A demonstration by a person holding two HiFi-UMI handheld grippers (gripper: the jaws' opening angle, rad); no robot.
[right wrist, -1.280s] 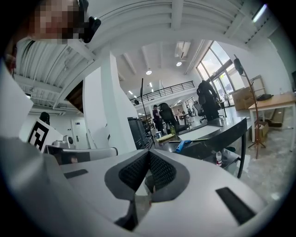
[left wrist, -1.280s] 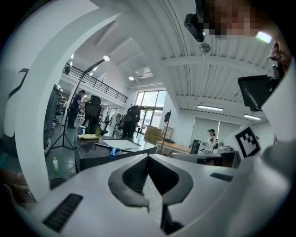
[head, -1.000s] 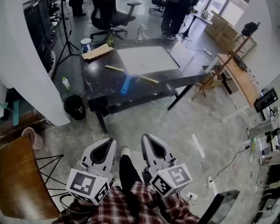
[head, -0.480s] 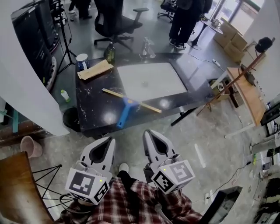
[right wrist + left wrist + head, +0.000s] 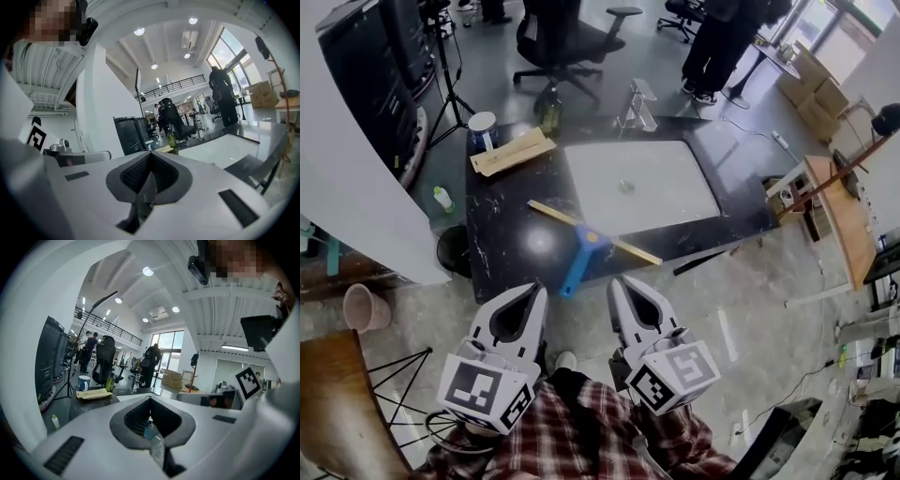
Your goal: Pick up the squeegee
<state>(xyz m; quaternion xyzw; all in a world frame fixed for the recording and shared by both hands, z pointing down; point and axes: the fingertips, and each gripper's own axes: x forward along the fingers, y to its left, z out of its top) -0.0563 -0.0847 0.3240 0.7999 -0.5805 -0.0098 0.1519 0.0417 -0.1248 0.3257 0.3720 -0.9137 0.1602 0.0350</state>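
Note:
The squeegee (image 5: 586,244), blue handle and long yellow blade, lies on the black table (image 5: 506,225) near its front edge in the head view. Its handle end points toward me. My left gripper (image 5: 537,288) is shut and empty, just short of the table's front edge, left of the handle. My right gripper (image 5: 614,281) is shut too, empty, right of the handle end. A bit of the blue handle (image 5: 148,429) shows through the gap of the left gripper (image 5: 150,399) in its own view. The right gripper (image 5: 151,154) points at the table in its view.
On the table lie a white board (image 5: 639,186), a brown envelope (image 5: 512,150), a white cup (image 5: 482,125), a green bottle (image 5: 548,108) and a clear stand (image 5: 639,101). A black bin (image 5: 456,251) stands left of the table. An office chair (image 5: 567,37) and a person (image 5: 724,37) are beyond it.
Both grippers have travelled forward to the table; the table and squeegee now lie much closer, right ahead of the fingertips. Both stayed shut.

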